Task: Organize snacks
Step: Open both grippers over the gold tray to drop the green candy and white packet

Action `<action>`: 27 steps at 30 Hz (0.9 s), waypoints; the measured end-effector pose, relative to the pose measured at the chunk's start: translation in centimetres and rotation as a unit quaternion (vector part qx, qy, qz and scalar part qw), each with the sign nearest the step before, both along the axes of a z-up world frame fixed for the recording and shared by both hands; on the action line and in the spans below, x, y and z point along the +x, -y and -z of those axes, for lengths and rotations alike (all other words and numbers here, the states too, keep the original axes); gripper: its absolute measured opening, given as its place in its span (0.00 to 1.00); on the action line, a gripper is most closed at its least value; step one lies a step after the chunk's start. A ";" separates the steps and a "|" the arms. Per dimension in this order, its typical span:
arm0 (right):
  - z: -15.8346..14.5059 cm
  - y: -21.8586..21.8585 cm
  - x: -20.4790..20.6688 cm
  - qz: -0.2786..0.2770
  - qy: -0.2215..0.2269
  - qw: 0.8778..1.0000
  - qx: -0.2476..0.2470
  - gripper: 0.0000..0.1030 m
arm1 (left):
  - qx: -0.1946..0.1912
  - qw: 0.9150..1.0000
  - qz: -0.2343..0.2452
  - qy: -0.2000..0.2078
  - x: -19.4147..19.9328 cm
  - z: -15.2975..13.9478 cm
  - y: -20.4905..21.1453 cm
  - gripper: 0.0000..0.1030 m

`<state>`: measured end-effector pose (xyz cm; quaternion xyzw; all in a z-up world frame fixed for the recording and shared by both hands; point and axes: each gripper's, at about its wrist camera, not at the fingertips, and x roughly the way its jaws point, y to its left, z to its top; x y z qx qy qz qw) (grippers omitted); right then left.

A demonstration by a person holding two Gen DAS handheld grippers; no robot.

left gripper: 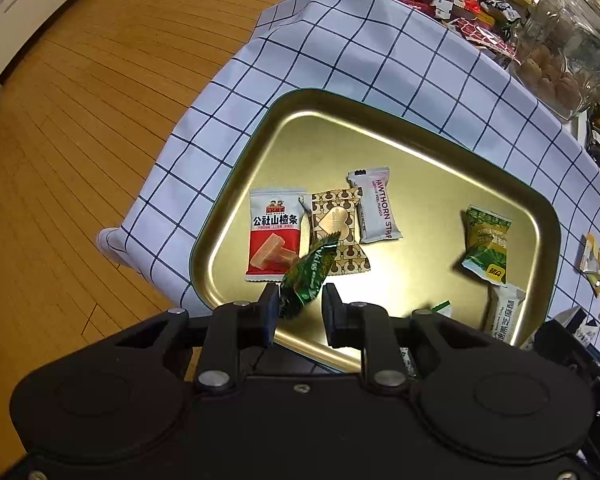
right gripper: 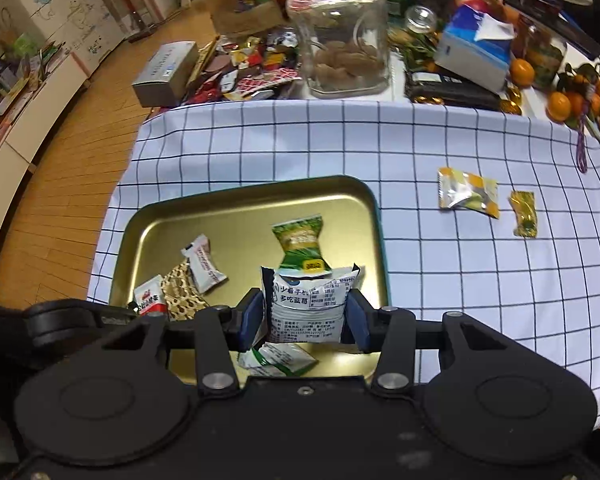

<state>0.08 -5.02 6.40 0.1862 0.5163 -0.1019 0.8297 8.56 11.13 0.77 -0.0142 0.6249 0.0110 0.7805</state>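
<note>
1. Left gripper (left gripper: 301, 305): clamped on a dark green candy wrapper (left gripper: 308, 272), pinched at its lower end against the left pad, with a visible gap to the right pad; wrapper sticking up and forward from the fingertips, hanging over the near edge of the gold tray (left gripper: 380, 100).
2. Right gripper (right gripper: 305, 320): clamped on a white snack packet with blue print (right gripper: 308, 304), held upright with both pads pressing its sides, above the near part of the tray.
3. Tray resting on the checked cloth (right gripper: 420, 140) covering the worktop, toward the cloth's left edge.
4. Inside the tray, left half: a red-and-white hawthorn packet (left gripper: 274, 234), a brown patterned packet (left gripper: 340, 232) touching it, and a white "Hawthorn Strip" packet (left gripper: 374, 210) just beside that.
5. Inside the tray, right half: a green-and-yellow packet (left gripper: 486, 244), apart from the other three and just beyond the right gripper's packet in the right wrist view.
6. Near edge of the tray: a white-and-green packet (right gripper: 278, 360) lying flat just under the right gripper.
7. On the cloth to the right of the tray, well apart from both grippers: a yellow-and-silver packet (right gripper: 468, 194) and a small yellow candy (right gripper: 524, 214), near each other.
8. Beyond the cloth's far edge: a glass jar (right gripper: 340, 32) amid clutter.
</note>
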 end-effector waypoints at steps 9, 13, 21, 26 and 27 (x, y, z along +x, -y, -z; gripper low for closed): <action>0.2 -0.9 1.1 -0.011 -0.004 1.000 -0.009 0.46 | -0.034 0.999 -0.025 -0.003 0.3 -0.4 -1.2 0.32; 0.3 -0.9 1.4 -0.009 -0.004 1.000 -0.011 0.46 | -0.027 0.999 -0.034 -0.003 0.3 -0.3 -1.5 0.32; -0.1 -0.9 2.5 -0.016 0.028 0.999 0.005 0.48 | -0.026 0.999 -0.026 0.005 0.1 -0.6 -1.3 0.32; -0.6 -0.4 2.7 0.004 0.062 0.998 0.019 0.55 | -0.024 0.999 -0.024 0.011 0.0 -0.7 -1.2 0.32; -0.6 -0.3 2.7 0.005 0.062 0.998 0.020 0.56 | -0.023 0.999 -0.023 0.011 0.0 -0.7 -1.1 0.32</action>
